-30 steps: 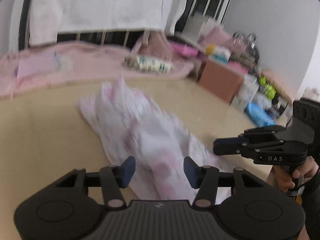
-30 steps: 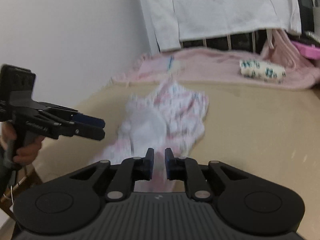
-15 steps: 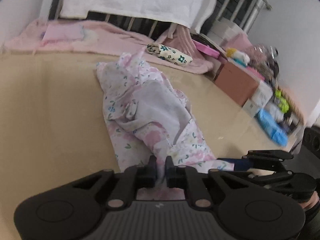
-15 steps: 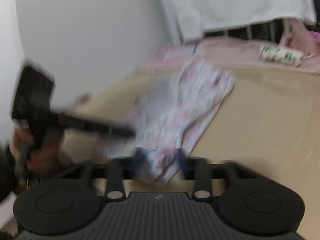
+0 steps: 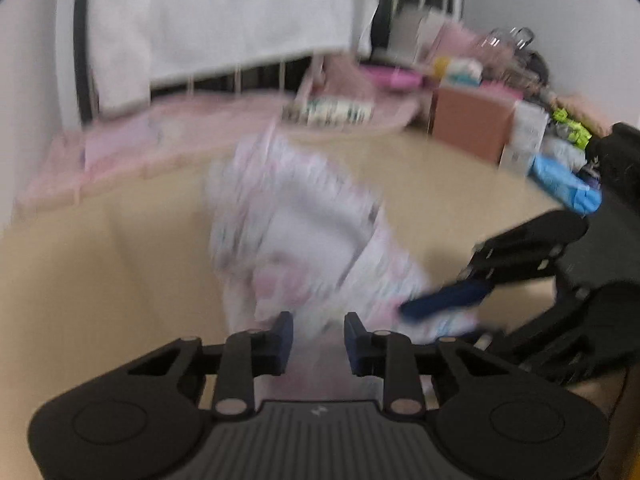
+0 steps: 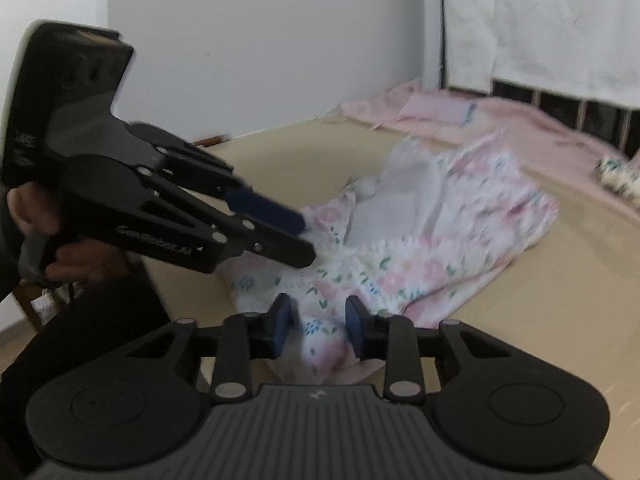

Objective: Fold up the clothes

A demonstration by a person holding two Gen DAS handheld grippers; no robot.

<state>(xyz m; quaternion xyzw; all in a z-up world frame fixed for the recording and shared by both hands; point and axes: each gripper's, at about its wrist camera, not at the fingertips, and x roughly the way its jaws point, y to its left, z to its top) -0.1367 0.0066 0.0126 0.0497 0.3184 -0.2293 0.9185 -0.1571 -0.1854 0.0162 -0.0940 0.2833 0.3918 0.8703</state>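
Observation:
A white garment with pink flower print (image 5: 304, 232) lies crumpled on the tan bed surface (image 5: 100, 280); the left wrist view is blurred by motion. My left gripper (image 5: 318, 338) is open at the garment's near end, with cloth lying between its fingers. One blue finger (image 5: 444, 300) of the right gripper reaches the cloth from the right. In the right wrist view the garment (image 6: 432, 248) spreads ahead, and my right gripper (image 6: 318, 326) is open with a fold of it in the gap. The left gripper (image 6: 304, 240) touches the garment's left edge, held by a hand (image 6: 72, 260).
A pink blanket (image 5: 180, 128) runs along the far side under a white sheet (image 5: 220, 12) draped over the bed rail. A rolled floral cloth (image 5: 328, 110) lies on the blanket. A brown box (image 5: 472, 124) and a blue packet (image 5: 564, 188) crowd the right. A white wall (image 6: 260, 40) stands at the left.
My left gripper, shut on the garment half a second ago, now has its fingers apart. My right gripper was shut a second ago and is open now. Both sit closer together at the garment's near end.

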